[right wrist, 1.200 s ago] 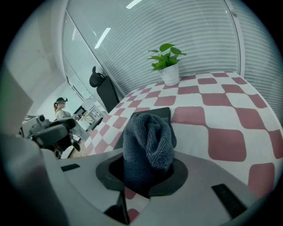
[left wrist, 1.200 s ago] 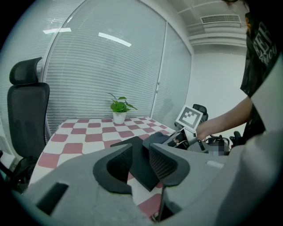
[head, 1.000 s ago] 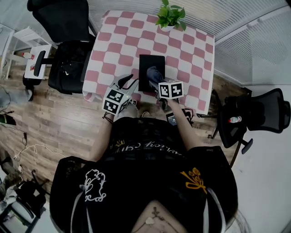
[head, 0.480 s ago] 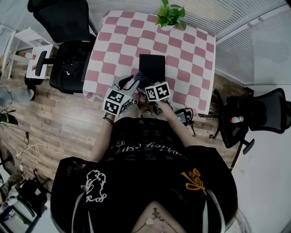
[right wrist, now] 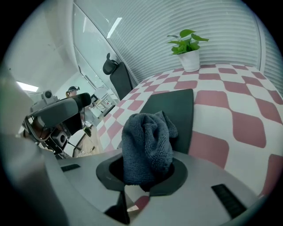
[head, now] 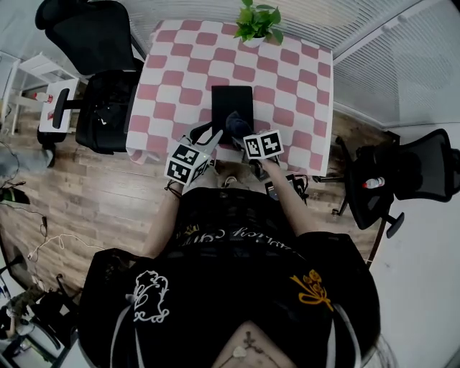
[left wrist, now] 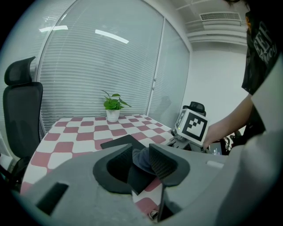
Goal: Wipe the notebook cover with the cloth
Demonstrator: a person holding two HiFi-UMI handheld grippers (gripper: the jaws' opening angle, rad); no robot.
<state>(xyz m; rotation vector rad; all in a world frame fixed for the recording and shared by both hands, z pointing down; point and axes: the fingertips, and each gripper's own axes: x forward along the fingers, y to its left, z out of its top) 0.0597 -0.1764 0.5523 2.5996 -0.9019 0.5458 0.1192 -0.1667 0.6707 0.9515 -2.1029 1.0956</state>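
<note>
Right gripper (right wrist: 148, 176) has its jaws pinched on the bunched cloth (right wrist: 148, 139), which rests on the near end of the notebook (right wrist: 174, 108) on the checkered table (right wrist: 230, 128). Left gripper (left wrist: 140, 165) is spread and empty, by the notebook's near corner. Looks mid-wipe to me, with the far end of the cover probably left to do.

Checked table (head: 180, 66); notebook (head: 231, 103); plant (head: 256, 21)
</note>
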